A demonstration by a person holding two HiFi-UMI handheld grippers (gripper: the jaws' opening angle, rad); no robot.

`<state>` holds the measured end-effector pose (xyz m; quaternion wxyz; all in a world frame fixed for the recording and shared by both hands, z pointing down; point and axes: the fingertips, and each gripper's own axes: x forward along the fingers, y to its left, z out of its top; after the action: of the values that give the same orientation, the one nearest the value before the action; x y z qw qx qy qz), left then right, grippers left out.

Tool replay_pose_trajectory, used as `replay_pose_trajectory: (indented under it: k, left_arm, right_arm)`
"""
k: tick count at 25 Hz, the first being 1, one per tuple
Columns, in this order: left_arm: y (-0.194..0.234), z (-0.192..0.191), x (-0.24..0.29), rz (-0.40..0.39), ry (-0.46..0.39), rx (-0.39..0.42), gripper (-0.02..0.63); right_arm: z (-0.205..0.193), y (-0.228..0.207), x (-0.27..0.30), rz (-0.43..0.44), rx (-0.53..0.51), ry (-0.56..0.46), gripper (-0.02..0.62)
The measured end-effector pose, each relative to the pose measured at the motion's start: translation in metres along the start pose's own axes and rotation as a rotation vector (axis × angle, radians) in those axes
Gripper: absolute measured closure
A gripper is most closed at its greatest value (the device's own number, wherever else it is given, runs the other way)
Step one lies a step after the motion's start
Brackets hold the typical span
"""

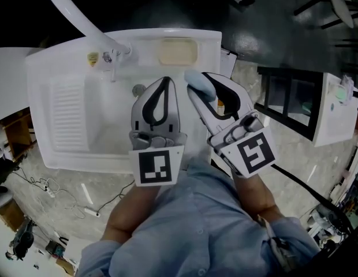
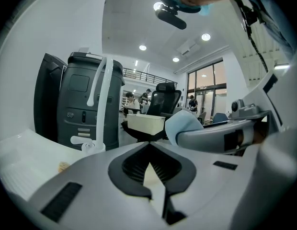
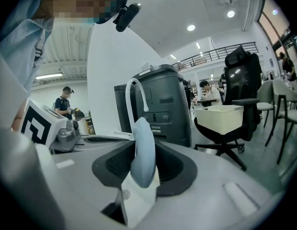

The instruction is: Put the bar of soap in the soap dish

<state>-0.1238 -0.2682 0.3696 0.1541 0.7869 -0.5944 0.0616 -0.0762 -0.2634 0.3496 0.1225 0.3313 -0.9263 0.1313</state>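
White sink point(image 1: 47, 133) underneath; right hand-held gripper point(image 1: 203, 88) pinches blue soap point(image 3: 142, 150), left hand-held gripper point(image 1: 166, 81) closed, faucet point(image 1: 75, 10) nearby.

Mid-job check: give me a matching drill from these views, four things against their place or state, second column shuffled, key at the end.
Things:
1 soap
2 dish
3 left gripper
4 drain

Places or states:
A cream, on the back rim of the sink
B shut, nothing between its jaws
C in the sink floor, near the faucet
D light blue, clamped in the right gripper

Pairs: 1-D, 2-A, 3-B, 4-C
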Motion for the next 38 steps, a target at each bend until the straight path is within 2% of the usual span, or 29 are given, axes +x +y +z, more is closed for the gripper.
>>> replay_pose_trajectory:
  k: [13, 31, 38]
  left_arm:
    - [0.020, -0.030, 0.032, -0.009, 0.048, -0.039, 0.601]
    - [0.042, -0.067, 0.057, 0.015, 0.125, -0.083, 0.601]
    - [0.049, -0.078, 0.065, 0.024, 0.136, -0.111, 0.601]
  right_arm:
    - [-0.026, -0.025, 0.033, -0.009, 0.011, 0.063, 0.471]
    - [-0.069, -0.047, 0.077, 0.029, 0.045, 0.164, 0.471]
    - [-0.086, -0.051, 0.090, 0.028, -0.001, 0.242, 0.471]
